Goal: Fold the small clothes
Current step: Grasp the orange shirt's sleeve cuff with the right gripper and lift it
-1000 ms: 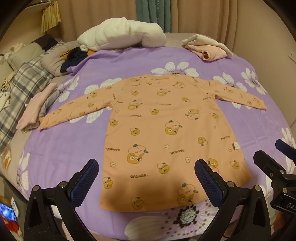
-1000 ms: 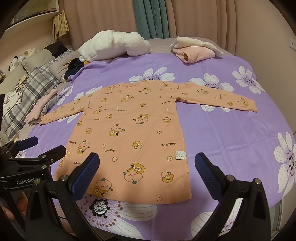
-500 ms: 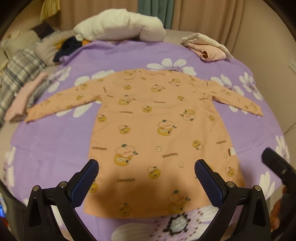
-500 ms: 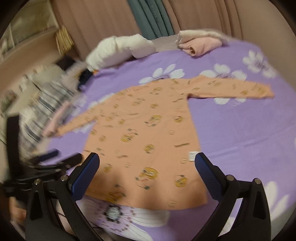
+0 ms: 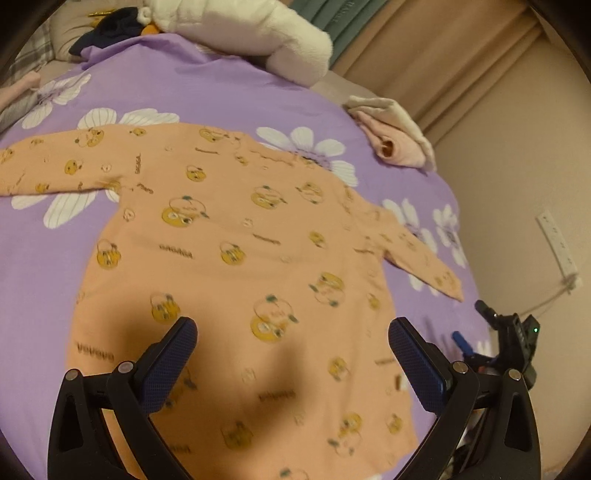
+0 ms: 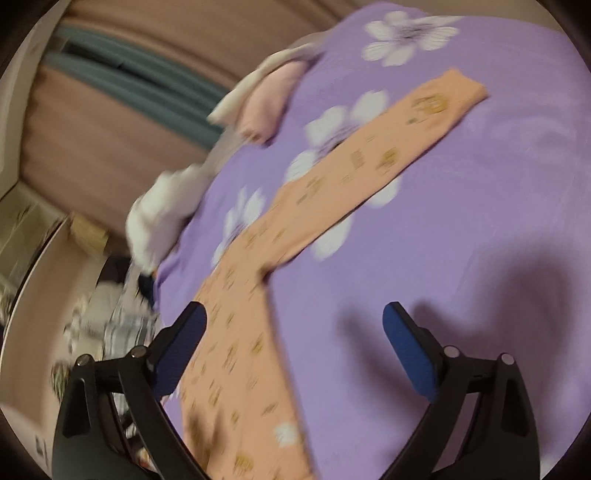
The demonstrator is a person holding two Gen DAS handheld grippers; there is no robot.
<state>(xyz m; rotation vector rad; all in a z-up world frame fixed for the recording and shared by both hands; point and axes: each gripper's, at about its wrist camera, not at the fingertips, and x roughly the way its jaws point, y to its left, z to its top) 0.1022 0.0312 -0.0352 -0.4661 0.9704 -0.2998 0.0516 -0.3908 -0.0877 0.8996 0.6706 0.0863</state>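
An orange long-sleeved child's top (image 5: 236, 251) with a cartoon print lies flat on the purple flowered bedspread (image 5: 221, 92), both sleeves spread out. My left gripper (image 5: 291, 350) is open and empty above the lower body of the top. My right gripper (image 6: 295, 332) is open and empty, tilted, above the top's right side (image 6: 236, 332) just below the right sleeve (image 6: 369, 166). The right gripper also shows in the left wrist view (image 5: 509, 332) past the bed's right edge.
A white fluffy blanket (image 5: 251, 33) lies at the head of the bed. Folded pink and cream clothes (image 5: 395, 140) sit at the far right corner. Dark clothes (image 5: 110, 31) lie at the far left. A wall with a power strip (image 5: 557, 243) stands right of the bed.
Both grippers moved forward and to the right over the top. The right gripper swung and tilted sharply toward the right sleeve. Both stayed open.
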